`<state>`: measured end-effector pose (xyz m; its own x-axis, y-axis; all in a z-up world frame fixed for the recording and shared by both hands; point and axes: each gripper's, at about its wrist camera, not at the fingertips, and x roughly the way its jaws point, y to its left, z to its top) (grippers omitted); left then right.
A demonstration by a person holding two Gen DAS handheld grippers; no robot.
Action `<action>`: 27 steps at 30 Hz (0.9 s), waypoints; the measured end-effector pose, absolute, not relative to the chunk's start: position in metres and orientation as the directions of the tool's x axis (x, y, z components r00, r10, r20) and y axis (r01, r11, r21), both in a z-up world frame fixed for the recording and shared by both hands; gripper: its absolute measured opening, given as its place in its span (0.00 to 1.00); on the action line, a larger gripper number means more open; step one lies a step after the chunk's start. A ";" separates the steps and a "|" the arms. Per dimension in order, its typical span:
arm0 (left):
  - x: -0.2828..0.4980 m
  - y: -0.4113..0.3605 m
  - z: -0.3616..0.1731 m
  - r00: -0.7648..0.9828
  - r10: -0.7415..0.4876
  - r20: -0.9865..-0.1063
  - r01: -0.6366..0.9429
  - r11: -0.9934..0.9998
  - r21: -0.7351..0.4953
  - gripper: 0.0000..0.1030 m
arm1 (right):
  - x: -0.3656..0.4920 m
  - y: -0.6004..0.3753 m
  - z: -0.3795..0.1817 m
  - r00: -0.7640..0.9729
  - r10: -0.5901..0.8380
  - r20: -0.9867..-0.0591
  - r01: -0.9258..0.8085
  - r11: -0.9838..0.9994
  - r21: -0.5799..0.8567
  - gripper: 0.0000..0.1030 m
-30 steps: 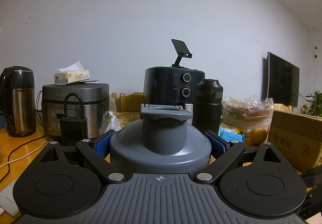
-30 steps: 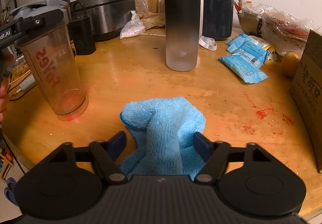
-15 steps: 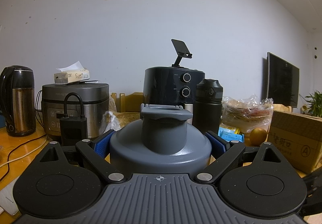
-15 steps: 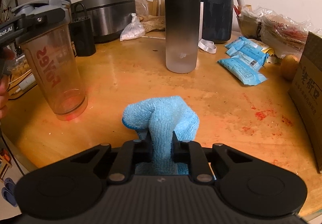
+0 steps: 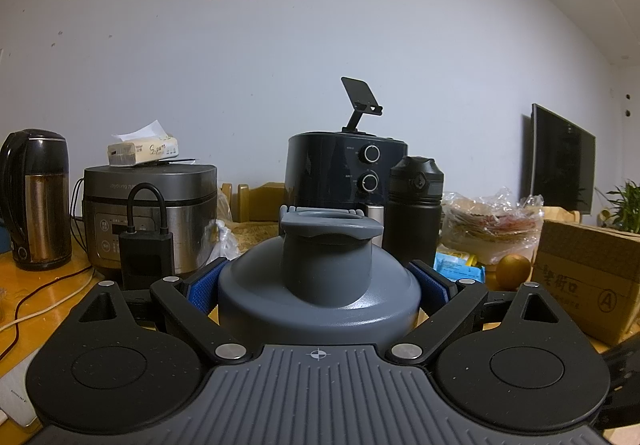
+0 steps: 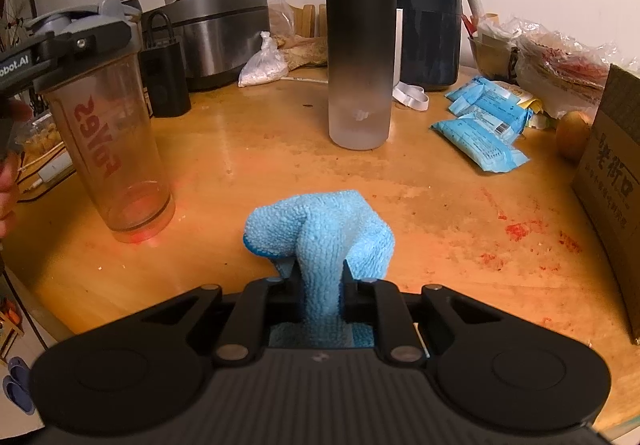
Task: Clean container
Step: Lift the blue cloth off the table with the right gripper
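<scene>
1. Between the left gripper's point(image 5: 319, 287) blue-padded fingers point(image 5: 202, 287): grey plastic lid point(image 5: 319, 285) of the shaker bottle point(image 6: 114, 149), domed with a raised spout collar. Fingers clamped on the lid from both sides; gripper held level, pointing at the back wall.
2. Below those fingers the bottle body is clear tapered plastic with red lettering, upright on the wooden table point(image 6: 440, 205).
3. Right gripper point(image 6: 320, 281) is pitched down toward the tabletop, fingers pinched tight on a blue microfibre cloth point(image 6: 320, 233). Cloth bulges ahead of the fingertips in a fuzzy lump.
4. Bottle sits ahead-left of the right fingers, well apart from the cloth.
5. Straight ahead of the right fingers: tall black-to-frosted water bottle point(image 6: 360, 45), smooth, cylindrical, upright.
6. Ahead-right: glossy blue snack packets point(image 6: 480, 141), cardboard box point(image 6: 608, 165).
</scene>
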<state>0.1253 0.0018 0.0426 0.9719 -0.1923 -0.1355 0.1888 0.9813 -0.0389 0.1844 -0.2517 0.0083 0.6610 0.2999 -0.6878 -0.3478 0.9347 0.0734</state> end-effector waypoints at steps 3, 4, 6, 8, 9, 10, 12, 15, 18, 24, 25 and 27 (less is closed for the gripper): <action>0.125 0.002 0.043 0.972 -0.192 -0.137 0.189 0.981 -0.039 0.93 | 0.184 -0.253 0.010 0.670 0.301 -0.679 -0.343 0.936 0.076 0.07; 0.125 0.002 0.043 0.972 -0.192 -0.137 0.189 0.981 -0.039 0.93 | 0.184 -0.254 0.011 0.673 0.301 -0.676 -0.342 0.937 0.077 0.07; 0.125 0.002 0.043 0.971 -0.193 -0.138 0.189 0.981 -0.040 0.93 | 0.182 -0.255 0.012 0.679 0.305 -0.668 -0.341 0.937 0.081 0.07; 0.125 0.002 0.043 0.971 -0.193 -0.139 0.189 0.981 -0.039 0.93 | 0.181 -0.256 0.013 0.685 0.309 -0.659 -0.341 0.936 0.085 0.07; 0.125 0.002 0.043 0.971 -0.193 -0.141 0.189 0.981 -0.039 0.93 | 0.180 -0.257 0.013 0.688 0.312 -0.655 -0.341 0.936 0.087 0.07; 0.125 0.001 0.043 0.971 -0.193 -0.142 0.190 0.981 -0.039 0.93 | 0.180 -0.257 0.014 0.691 0.314 -0.650 -0.341 0.936 0.089 0.07; 0.126 0.002 0.044 0.971 -0.194 -0.144 0.190 0.981 -0.040 0.93 | 0.178 -0.258 0.015 0.702 0.322 -0.635 -0.345 0.934 0.093 0.07; 0.125 0.002 0.044 0.970 -0.194 -0.146 0.190 0.981 -0.040 0.93 | 0.175 -0.261 0.016 0.720 0.337 -0.607 -0.352 0.931 0.100 0.07; 0.126 0.002 0.044 0.970 -0.194 -0.147 0.190 0.981 -0.041 0.93 | 0.172 -0.263 0.017 0.737 0.351 -0.578 -0.359 0.927 0.105 0.07; 0.126 0.002 0.044 0.970 -0.194 -0.149 0.190 0.981 -0.041 0.93 | 0.167 -0.267 0.020 0.768 0.377 -0.518 -0.374 0.920 0.116 0.07; 0.126 0.002 0.045 0.970 -0.194 -0.149 0.190 0.981 -0.041 0.93 | 0.166 -0.268 0.020 0.773 0.382 -0.508 -0.376 0.919 0.118 0.07; 0.127 0.003 0.045 0.969 -0.194 -0.150 0.190 0.981 -0.042 0.93 | 0.164 -0.267 0.022 0.786 0.384 -0.485 -0.374 0.919 0.122 0.07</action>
<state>0.1268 0.0026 0.0452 0.9695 -0.1941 -0.1498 0.1900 0.9809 -0.0416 0.1637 -0.2674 0.0224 0.7858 0.3842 -0.4846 -0.3744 0.9192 0.1216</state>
